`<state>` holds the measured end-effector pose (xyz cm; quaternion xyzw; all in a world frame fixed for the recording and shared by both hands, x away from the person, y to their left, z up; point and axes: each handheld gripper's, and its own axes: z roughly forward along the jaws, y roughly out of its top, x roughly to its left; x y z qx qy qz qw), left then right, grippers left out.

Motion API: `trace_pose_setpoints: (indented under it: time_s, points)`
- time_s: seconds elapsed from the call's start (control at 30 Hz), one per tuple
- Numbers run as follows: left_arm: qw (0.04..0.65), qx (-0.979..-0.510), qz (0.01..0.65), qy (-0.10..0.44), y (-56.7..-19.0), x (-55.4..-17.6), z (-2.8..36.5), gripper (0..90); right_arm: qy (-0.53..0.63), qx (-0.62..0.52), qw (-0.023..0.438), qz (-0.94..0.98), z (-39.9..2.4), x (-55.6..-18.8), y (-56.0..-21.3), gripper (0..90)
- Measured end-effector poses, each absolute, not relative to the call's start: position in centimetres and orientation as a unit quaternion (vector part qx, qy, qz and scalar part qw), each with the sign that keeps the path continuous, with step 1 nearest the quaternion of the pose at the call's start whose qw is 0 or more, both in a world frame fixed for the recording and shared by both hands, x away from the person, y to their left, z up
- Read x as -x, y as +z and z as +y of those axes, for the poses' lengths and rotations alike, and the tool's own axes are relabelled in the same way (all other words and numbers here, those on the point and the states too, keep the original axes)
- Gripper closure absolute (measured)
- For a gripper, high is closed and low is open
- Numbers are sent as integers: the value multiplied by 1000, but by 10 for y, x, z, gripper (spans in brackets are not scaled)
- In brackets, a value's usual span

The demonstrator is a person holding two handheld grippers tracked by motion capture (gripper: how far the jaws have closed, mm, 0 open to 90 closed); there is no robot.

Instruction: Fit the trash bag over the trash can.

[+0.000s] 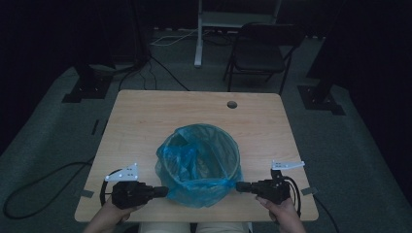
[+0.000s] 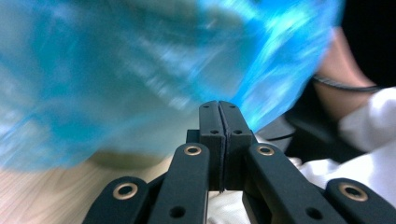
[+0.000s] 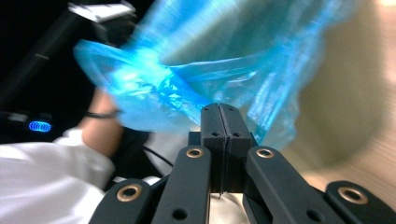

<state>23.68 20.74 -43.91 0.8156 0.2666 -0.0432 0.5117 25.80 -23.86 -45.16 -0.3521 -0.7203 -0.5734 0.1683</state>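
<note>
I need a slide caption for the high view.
Two shut hand-held grippers flank a bin lined with a blue bag.

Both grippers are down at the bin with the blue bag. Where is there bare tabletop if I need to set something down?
The far half of the table is bare, from the bin back to the far edge, apart from the round hole. Strips left and right of the bin are free too. The near edge is crowded: left gripper and right gripper flank the blue bag.

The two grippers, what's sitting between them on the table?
In the high view, the bin lined with a blue plastic bag stands between the left gripper and the right gripper, on the wooden table.
</note>
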Motion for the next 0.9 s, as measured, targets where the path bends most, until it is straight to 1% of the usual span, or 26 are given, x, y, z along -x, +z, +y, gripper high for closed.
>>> trace_pose_setpoints:
  time_s: [0.03,0.1,0.23,0.33,0.4,0.47,0.5,0.53,0.57,0.6,0.63,0.67,0.8,0.83,0.9]
  points:
    - [503,-818,275,-45,-444,-238,205,899,-562,364,158,-726,-239,-258,-455,900]
    - [485,-825,288,-34,-452,-241,203,900,-552,376,158,-727,-238,-260,-463,899]
    - [489,-816,303,-48,-462,-244,203,900,-538,382,157,-735,-231,-266,-470,899]
    - [493,-816,299,-41,-456,-237,206,899,-527,375,141,-749,-224,-265,-467,899]
    - [501,-813,295,-28,-448,-228,213,742,-525,373,133,-753,-223,-264,-464,899]
    - [502,-809,305,9,-438,-219,220,600,-527,373,132,-753,-224,-263,-461,899]
    - [500,-807,312,30,-433,-216,223,540,-529,374,128,-751,-226,-262,-460,899]
    - [498,-805,317,53,-428,-214,226,507,-531,374,128,-749,-227,-262,-458,899]
    - [502,-800,321,68,-422,-214,230,447,-535,374,126,-747,-229,-261,-456,900]
    - [506,-797,324,64,-419,-216,231,401,-542,375,126,-742,-231,-260,-453,899]
    - [513,-791,329,65,-416,-218,232,399,-547,374,126,-739,-232,-260,-451,899]
    - [516,-788,329,65,-413,-219,230,375,-553,373,125,-734,-233,-259,-448,899]
    - [520,-798,300,52,-407,-222,212,327,-572,356,116,-730,-231,-254,-434,899]
    - [519,-801,295,56,-407,-223,206,327,-572,353,112,-731,-229,-253,-432,899]
    - [513,-808,288,46,-409,-225,196,328,-572,347,109,-735,-227,-253,-428,899]
